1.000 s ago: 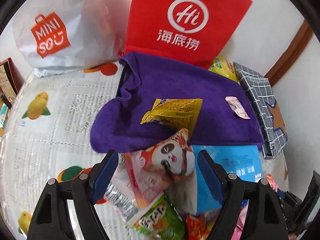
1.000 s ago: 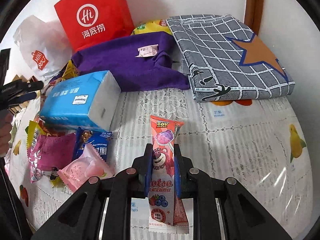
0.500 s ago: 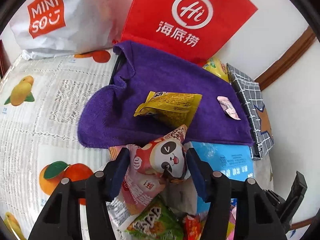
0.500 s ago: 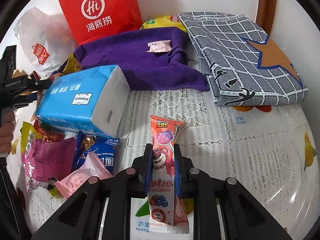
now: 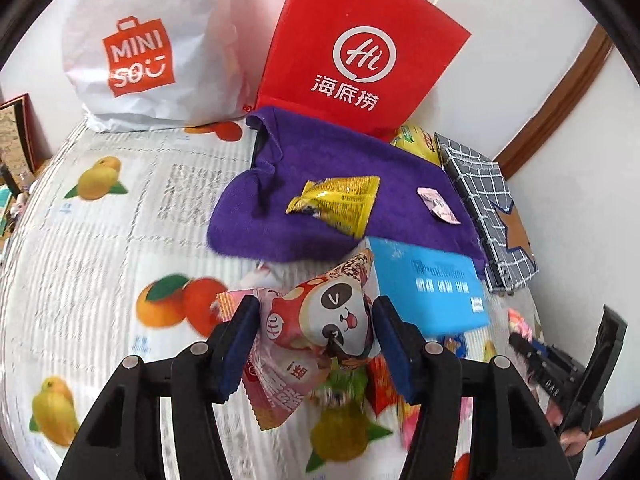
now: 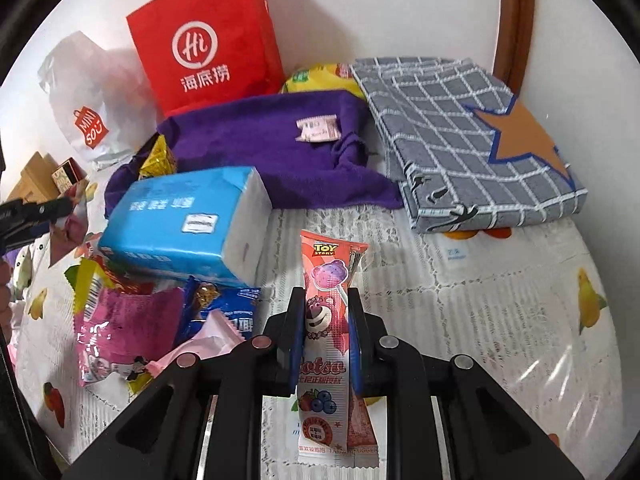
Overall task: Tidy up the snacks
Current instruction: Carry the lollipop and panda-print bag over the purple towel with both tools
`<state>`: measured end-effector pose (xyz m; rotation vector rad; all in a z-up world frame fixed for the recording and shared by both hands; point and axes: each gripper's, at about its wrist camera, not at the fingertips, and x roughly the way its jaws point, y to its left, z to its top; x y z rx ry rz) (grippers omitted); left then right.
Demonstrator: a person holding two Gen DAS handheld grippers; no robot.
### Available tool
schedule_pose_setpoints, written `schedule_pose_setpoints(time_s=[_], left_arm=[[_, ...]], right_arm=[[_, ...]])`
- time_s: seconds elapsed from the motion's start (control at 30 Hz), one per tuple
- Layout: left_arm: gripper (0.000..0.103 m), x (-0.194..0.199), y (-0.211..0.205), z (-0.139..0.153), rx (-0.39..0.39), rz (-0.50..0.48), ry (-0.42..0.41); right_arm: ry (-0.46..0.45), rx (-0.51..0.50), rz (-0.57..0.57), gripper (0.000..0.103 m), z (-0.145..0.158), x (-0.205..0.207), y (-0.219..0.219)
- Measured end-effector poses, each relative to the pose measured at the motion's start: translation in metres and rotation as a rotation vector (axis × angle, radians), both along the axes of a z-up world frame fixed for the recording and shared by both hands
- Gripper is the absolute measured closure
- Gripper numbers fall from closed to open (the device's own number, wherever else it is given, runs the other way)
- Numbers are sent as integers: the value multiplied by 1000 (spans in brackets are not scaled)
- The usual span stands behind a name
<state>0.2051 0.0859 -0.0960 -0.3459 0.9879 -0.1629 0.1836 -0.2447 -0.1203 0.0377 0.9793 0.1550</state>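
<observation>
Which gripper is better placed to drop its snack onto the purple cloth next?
Left, probably: the left gripper, holding the panda snack pack, sits closer to the purple cloth.

Two shopping bags stand at the back: one red Haidilao bag (image 6: 208,40) and one white Miniso bag (image 6: 86,100). One purple towel (image 6: 256,148), one grey checked cloth (image 6: 460,136) and one blue tissue pack (image 6: 180,224) lie there. Two hand-held grippers each grip one snack packet.

Table's got a lacy fruit-print tablecloth (image 6: 500,300). Sitting on it: purple towel (image 6: 260,148) at 12 o'clock, checked grey cloth (image 6: 460,140) at 2, blue tissue pack (image 6: 184,224) at 10, snack packets (image 6: 132,324) at 8.
</observation>
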Motion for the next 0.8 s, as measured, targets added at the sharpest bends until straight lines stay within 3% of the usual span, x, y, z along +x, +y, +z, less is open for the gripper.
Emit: schedule_pose_setpoints(time_s=[0.37, 0.8], left_arm=[[47, -41, -16, 13, -12, -34, -33], [47, -38, -55, 43, -13, -123, -101]], right_arm=[[-88, 7, 4, 83, 38, -18, 19], [-94, -3, 77, 83, 60, -8, 49]])
